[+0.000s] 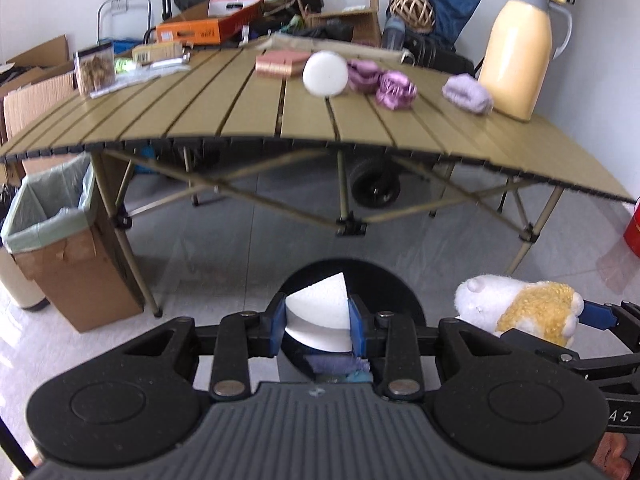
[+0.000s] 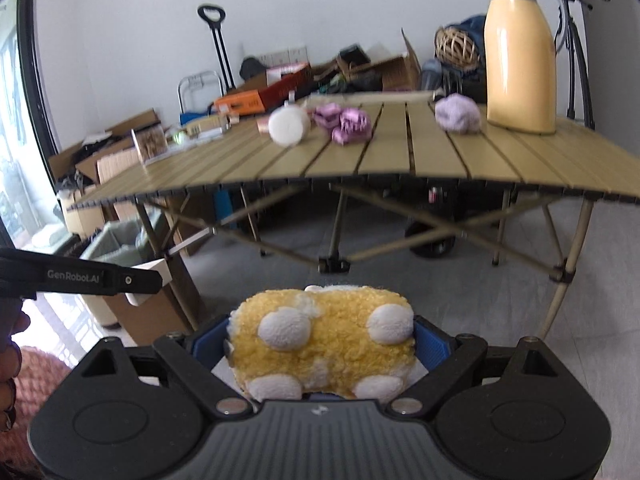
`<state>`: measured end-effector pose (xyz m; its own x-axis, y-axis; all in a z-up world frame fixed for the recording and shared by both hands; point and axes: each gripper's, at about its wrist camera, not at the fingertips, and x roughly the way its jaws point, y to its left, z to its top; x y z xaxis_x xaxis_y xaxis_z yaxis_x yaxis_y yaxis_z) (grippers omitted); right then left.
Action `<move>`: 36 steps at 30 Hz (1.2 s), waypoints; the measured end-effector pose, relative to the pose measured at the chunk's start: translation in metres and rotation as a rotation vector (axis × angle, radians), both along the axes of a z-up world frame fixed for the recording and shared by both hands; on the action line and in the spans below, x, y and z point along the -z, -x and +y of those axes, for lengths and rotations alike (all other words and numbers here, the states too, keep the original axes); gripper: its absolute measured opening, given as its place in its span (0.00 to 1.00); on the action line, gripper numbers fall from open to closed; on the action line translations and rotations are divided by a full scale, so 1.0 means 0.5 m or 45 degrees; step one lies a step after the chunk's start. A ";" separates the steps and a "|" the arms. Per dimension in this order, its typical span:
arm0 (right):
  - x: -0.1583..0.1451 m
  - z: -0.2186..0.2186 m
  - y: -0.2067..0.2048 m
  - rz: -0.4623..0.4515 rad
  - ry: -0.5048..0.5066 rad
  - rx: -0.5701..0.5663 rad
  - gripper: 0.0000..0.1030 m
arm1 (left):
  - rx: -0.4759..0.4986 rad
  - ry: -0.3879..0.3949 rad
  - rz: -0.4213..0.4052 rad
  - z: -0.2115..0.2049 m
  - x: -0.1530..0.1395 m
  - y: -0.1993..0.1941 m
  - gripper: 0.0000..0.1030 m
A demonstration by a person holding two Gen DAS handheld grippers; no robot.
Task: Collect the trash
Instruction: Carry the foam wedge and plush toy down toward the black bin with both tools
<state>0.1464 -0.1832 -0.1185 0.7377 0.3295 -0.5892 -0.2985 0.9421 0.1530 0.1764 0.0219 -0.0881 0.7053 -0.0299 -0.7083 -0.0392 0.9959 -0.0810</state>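
A slatted folding table (image 1: 200, 112) stands on grey tiles; a lined cardboard bin (image 1: 76, 276) sits under its left end. The left gripper (image 1: 318, 318) clamps a white foam piece (image 1: 320, 312), the right gripper (image 2: 324, 344) a yellow plush toy (image 2: 324, 340).

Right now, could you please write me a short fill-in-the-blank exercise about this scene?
1. The left hand-held gripper is shut on a white ____ piece.
2. The right hand-held gripper grips a yellow-and-white ____ toy.
3. The yellow jug stands on the ____.
4. The cardboard bin is lined with a ____ bag.

Missing words: foam; plush; table; green
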 end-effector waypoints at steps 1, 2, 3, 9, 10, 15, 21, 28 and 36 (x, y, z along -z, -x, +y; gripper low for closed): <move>0.007 0.003 0.000 0.018 0.007 -0.001 0.90 | -0.004 0.000 0.016 0.001 0.008 0.000 0.32; 0.014 0.006 -0.001 0.036 0.018 -0.002 0.90 | -0.009 0.000 0.032 0.002 0.014 -0.001 0.32; 0.021 0.009 -0.002 0.057 0.032 -0.001 0.90 | -0.015 -0.003 0.051 0.002 0.022 -0.002 0.32; 0.067 0.027 -0.008 0.176 0.094 0.004 0.90 | -0.037 -0.019 0.139 0.009 0.064 -0.008 0.32; 0.074 0.030 -0.009 0.195 0.103 0.005 0.90 | -0.042 -0.018 0.154 0.011 0.072 -0.010 0.32; 0.108 0.034 -0.017 0.277 0.143 0.024 0.90 | -0.077 -0.019 0.236 0.014 0.112 -0.022 0.32; 0.137 0.033 -0.028 0.348 0.183 0.050 0.90 | -0.110 -0.025 0.340 0.023 0.160 -0.041 0.32; 0.159 0.030 -0.040 0.401 0.208 0.069 0.90 | -0.159 -0.023 0.412 0.041 0.194 -0.065 0.32; 0.155 0.034 -0.059 0.377 0.219 0.071 0.90 | -0.211 -0.023 0.493 0.056 0.226 -0.086 0.32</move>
<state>0.1760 -0.1663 -0.1958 0.5406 0.1705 -0.8238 -0.2121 0.9752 0.0626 0.2196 0.0498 -0.2011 0.3812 0.0767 -0.9213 -0.2231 0.9747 -0.0112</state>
